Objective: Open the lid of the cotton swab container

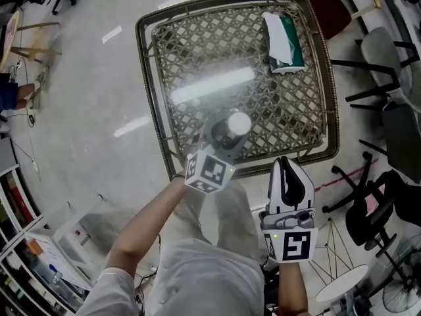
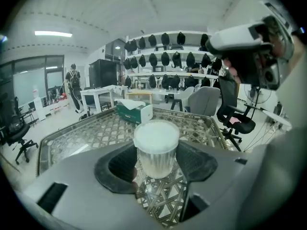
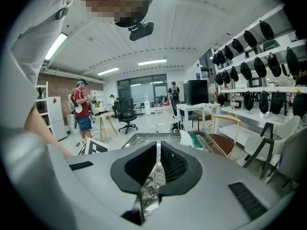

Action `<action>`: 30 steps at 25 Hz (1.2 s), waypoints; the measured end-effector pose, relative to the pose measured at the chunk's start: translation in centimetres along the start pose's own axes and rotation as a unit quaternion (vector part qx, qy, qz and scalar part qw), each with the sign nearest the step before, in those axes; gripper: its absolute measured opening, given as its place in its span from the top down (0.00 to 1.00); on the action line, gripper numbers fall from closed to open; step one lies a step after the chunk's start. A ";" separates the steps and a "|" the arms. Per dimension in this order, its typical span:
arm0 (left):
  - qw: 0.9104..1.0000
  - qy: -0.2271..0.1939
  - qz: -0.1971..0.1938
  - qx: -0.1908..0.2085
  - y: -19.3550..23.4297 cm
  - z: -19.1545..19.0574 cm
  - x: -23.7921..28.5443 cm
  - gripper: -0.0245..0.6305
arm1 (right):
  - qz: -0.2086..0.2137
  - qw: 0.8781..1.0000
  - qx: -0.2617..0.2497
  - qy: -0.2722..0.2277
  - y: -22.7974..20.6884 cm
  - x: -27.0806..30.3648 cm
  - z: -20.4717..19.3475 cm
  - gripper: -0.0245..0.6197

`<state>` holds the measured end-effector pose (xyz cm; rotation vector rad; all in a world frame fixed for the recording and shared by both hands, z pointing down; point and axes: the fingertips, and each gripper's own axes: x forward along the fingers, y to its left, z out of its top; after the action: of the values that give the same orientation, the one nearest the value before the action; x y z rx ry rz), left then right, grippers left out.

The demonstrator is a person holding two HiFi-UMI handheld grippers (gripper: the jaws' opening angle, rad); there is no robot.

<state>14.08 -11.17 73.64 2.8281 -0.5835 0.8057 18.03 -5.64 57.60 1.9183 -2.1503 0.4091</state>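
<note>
Left tongs [image 2: 157, 172] around upright container [image 2: 156, 161], lid [image 2: 156, 135] up

Wicker lattice table [image 1: 197, 45], green tissue box [image 1: 284, 43] at corner, cotton swab container [image 1: 237, 124] upright

We see a cotton swab container [image 2: 156, 150] of clear plastic, its swabs pale cream, under a frosted white lid [image 2: 156, 134]. The glass-topped table [image 1: 197, 51] shows a tan woven lattice of crossing diagonals, framed in darker brown. At 1 o'clock on the tabletop in the head view, the tissue box [image 1: 284, 41] is dark green with white. The left gripper [image 2: 156, 164] is grey with black pads. The right gripper [image 1: 287, 166] is white and grey, also with black pads. Each marker cube [image 1: 208, 172] bears black squares on white. The floor [image 1: 99, 110] is glossy pale grey, and the person's trousers [image 1: 197, 268] are light grey.
</note>
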 end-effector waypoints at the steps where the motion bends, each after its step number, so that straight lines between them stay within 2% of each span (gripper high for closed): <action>1: 1.000 -0.001 -0.003 -0.004 -0.1 0.3 -0.5 0.58 | 0.003 1.000 -0.002 -0.001 0.2 -0.1 0.3 0.96; 6: 1.000 -0.004 0.001 -0.013 0.1 2.2 -3.5 0.58 | 0.017 1.000 -0.010 -0.007 1.4 -1.1 2.2 0.96; 11: 1.000 -0.012 0.015 -0.020 0.3 4.2 -7.0 0.58 | 0.014 1.000 -0.011 -0.017 2.0 -2.3 4.1 0.96; 18: 0.999 -0.029 0.023 -0.011 -1.0 8.0 -11.9 0.58 | 0.018 0.999 -0.015 -0.033 2.6 -3.6 6.8 0.96; 23: 0.998 -0.043 0.034 -0.011 -1.6 11.1 -15.4 0.59 | 0.035 0.998 -0.023 -0.042 3.7 -4.2 8.7 0.96; 26: 0.999 -0.043 0.028 -0.006 -2.1 12.5 -17.0 0.59 | 0.047 0.997 -0.027 -0.048 4.4 -4.6 9.9 0.96; 30: 0.998 -0.058 0.022 -0.032 -2.2 14.4 -19.3 0.59 | 0.076 0.994 -0.047 -0.055 5.8 -4.7 11.7 0.96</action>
<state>6.76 -6.30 51.05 2.8268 -0.6765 0.6223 13.03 -4.79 44.73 1.7726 -2.3510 0.2281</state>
